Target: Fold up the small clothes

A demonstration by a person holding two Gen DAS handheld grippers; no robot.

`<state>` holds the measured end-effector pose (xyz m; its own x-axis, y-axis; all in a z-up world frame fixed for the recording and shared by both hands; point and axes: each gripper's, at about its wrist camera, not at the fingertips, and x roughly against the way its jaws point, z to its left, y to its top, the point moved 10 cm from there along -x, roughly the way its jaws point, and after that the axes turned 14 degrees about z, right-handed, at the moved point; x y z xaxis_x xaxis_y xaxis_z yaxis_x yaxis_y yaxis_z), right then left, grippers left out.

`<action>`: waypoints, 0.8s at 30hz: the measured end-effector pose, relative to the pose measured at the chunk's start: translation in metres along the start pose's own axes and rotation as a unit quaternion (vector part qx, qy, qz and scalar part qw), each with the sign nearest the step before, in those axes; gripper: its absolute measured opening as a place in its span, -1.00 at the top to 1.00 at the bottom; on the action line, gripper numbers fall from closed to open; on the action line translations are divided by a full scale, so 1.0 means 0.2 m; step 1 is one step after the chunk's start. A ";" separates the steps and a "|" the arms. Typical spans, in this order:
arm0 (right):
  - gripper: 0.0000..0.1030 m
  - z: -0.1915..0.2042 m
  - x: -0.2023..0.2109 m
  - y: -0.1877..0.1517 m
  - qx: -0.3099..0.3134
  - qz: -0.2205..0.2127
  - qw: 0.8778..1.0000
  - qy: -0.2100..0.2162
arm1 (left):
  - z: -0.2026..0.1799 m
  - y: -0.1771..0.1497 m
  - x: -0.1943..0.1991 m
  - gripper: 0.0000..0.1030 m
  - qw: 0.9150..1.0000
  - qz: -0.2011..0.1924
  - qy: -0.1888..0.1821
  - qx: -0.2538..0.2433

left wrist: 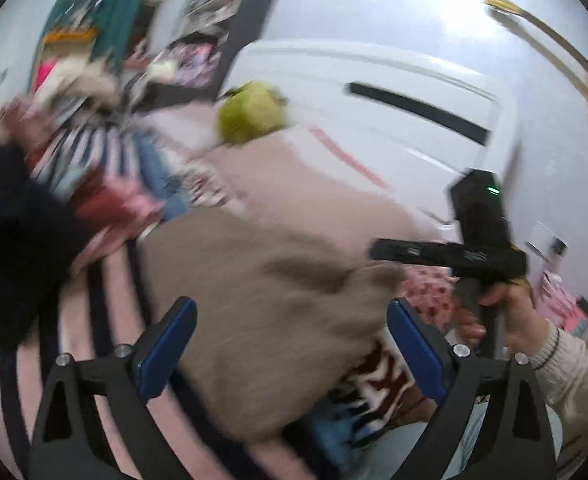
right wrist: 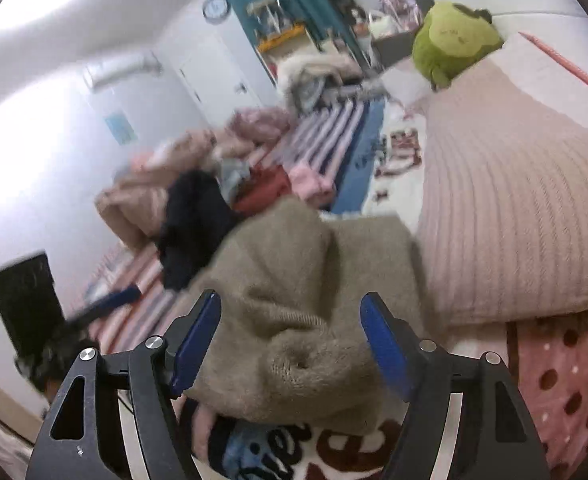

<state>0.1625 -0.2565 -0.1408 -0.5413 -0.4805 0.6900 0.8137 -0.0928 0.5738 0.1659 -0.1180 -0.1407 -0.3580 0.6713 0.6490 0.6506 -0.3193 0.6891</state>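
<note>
A beige knitted garment (left wrist: 262,300) lies crumpled on the bed. It also shows in the right wrist view (right wrist: 294,304). My left gripper (left wrist: 292,344) is open with its blue pads on either side of the garment's near part. My right gripper (right wrist: 290,344) is open too, its pads astride a bunched fold of the same garment. The right gripper also shows in the left wrist view (left wrist: 377,249), held in a hand at the right. The left wrist view is motion-blurred.
A pile of clothes, black (right wrist: 190,220), red (right wrist: 266,188) and pink (right wrist: 309,184), lies on the striped bedding (right wrist: 333,128). A large pink ribbed pillow (right wrist: 513,200) and a green plush toy (right wrist: 453,40) are on the right. A white headboard (left wrist: 393,92) stands behind.
</note>
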 end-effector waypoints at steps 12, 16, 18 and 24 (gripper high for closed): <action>-0.34 -0.33 -0.16 -0.27 -0.086 0.089 0.991 -0.043 | 0.19 -0.28 -0.43 -0.93 0.955 0.082 -0.219 0.180; -0.37 -0.33 -0.16 -0.27 -0.079 0.092 0.992 -0.046 | 0.15 -0.28 -0.49 -0.60 0.963 0.090 -0.168 0.188; -0.39 -0.33 -0.18 -0.26 -0.081 0.091 0.992 -0.039 | 0.14 -0.28 -0.43 -0.26 0.972 0.076 -0.135 0.179; -0.41 -0.15 -0.25 -0.31 -0.065 0.119 0.991 0.009 | 0.09 -0.35 -0.13 -0.04 0.984 0.051 -0.090 0.144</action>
<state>0.1460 -0.2536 -0.2239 -0.3277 -0.5173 0.7905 0.9390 -0.0860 0.3330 0.1420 -0.1011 -0.2120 -0.1734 0.7623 0.6236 0.8494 -0.2047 0.4865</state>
